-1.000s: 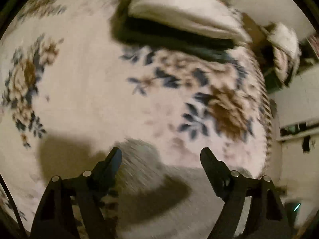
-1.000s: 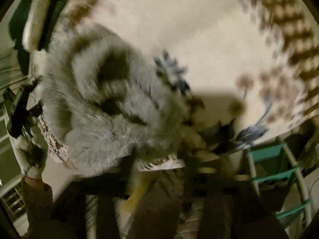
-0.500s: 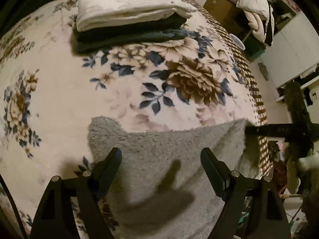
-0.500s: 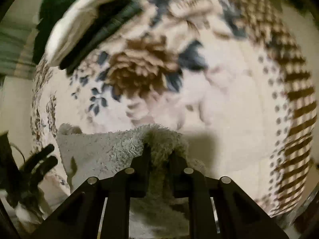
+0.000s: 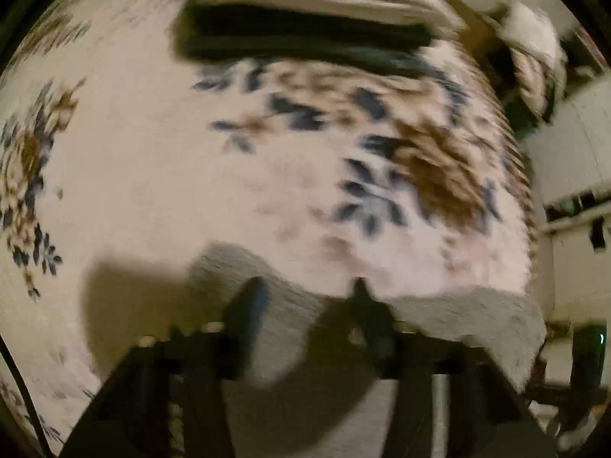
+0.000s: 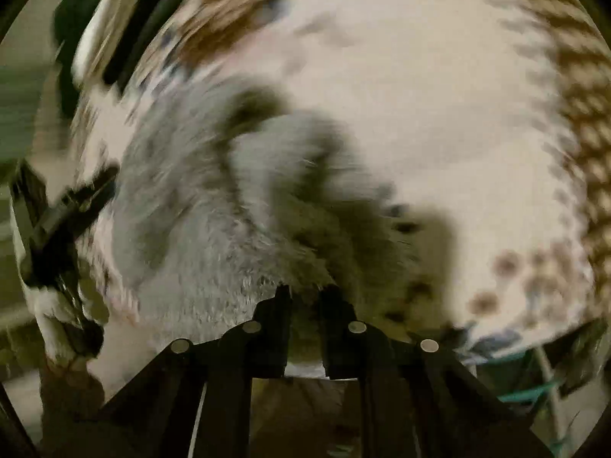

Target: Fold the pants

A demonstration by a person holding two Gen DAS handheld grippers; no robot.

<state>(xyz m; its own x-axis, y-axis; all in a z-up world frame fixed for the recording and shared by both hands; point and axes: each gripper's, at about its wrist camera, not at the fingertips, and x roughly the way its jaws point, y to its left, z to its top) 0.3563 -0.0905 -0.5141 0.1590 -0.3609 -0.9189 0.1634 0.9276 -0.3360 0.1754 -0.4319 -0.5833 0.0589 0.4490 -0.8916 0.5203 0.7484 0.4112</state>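
Observation:
Fluffy grey pants lie bunched on the near edge of a floral blanket. My left gripper hovers over the pants' edge with its jaws partly closed and fabric between them; the view is blurred. My right gripper is shut on a fold of the grey pants, which rise in a rumpled heap in front of it. The left gripper also shows at the left of the right wrist view.
A stack of folded clothes, white on dark, sits at the far side of the blanket. A brown striped blanket border marks the bed's right edge. Furniture and white cabinets stand beyond the bed.
Both views have gone blurry with fast motion. My left jaws have narrowed over the pants. My right gripper has swung, and the pants have bunched into a heap in front of it.

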